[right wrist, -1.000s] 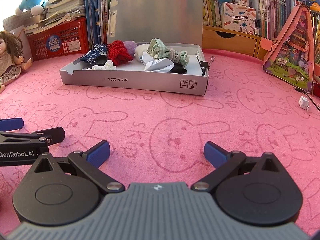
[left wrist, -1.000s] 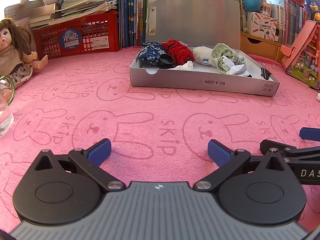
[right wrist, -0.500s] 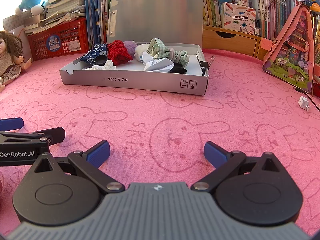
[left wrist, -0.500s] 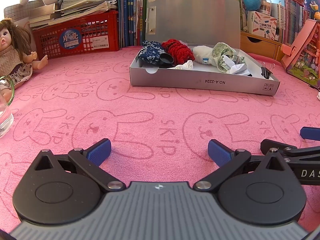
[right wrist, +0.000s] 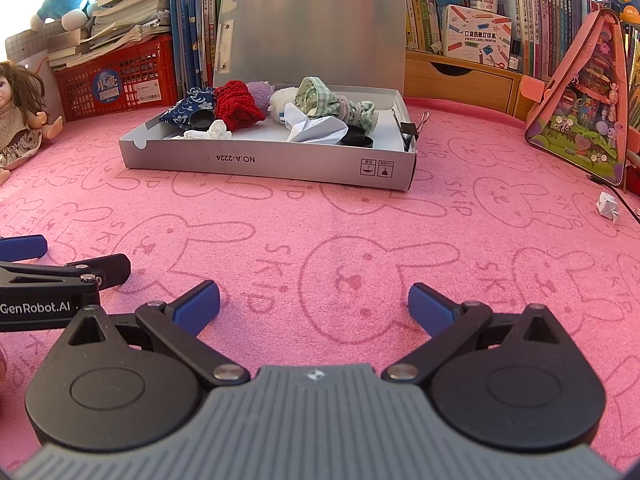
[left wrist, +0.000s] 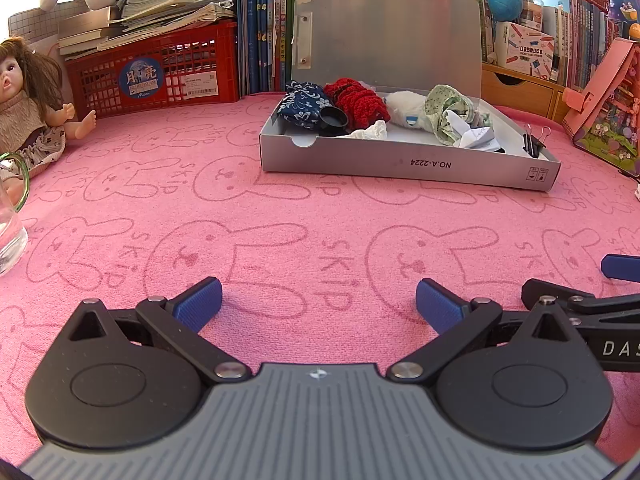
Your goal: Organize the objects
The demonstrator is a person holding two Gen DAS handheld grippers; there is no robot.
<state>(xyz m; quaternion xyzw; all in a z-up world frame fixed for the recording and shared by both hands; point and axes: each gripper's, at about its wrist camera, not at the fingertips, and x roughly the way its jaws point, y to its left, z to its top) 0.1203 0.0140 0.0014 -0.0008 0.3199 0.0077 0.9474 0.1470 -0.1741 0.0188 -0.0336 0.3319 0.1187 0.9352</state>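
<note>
A grey cardboard box (left wrist: 408, 166) (right wrist: 272, 164) with its lid up stands at the far middle of the pink rabbit-print mat. Inside lie a blue patterned pouch (left wrist: 302, 104), red knitted yarn (right wrist: 238, 106), a white fluffy piece (left wrist: 404, 106), green floral cloth (right wrist: 316, 94), folded white paper (right wrist: 316, 128), black round lids (right wrist: 358, 136) and binder clips (left wrist: 534, 142). My left gripper (left wrist: 318, 300) rests low on the mat, open and empty. Beside it my right gripper (right wrist: 314, 302) is open and empty too. A small folded paper piece (right wrist: 607, 206) lies on the mat at far right.
A doll (left wrist: 24, 104) sits at far left, a glass cup (left wrist: 10, 220) near it. A red crate (left wrist: 152, 72) of books, shelved books and a wooden drawer (right wrist: 456, 82) line the back. A pink toy house (right wrist: 580, 104) stands at right.
</note>
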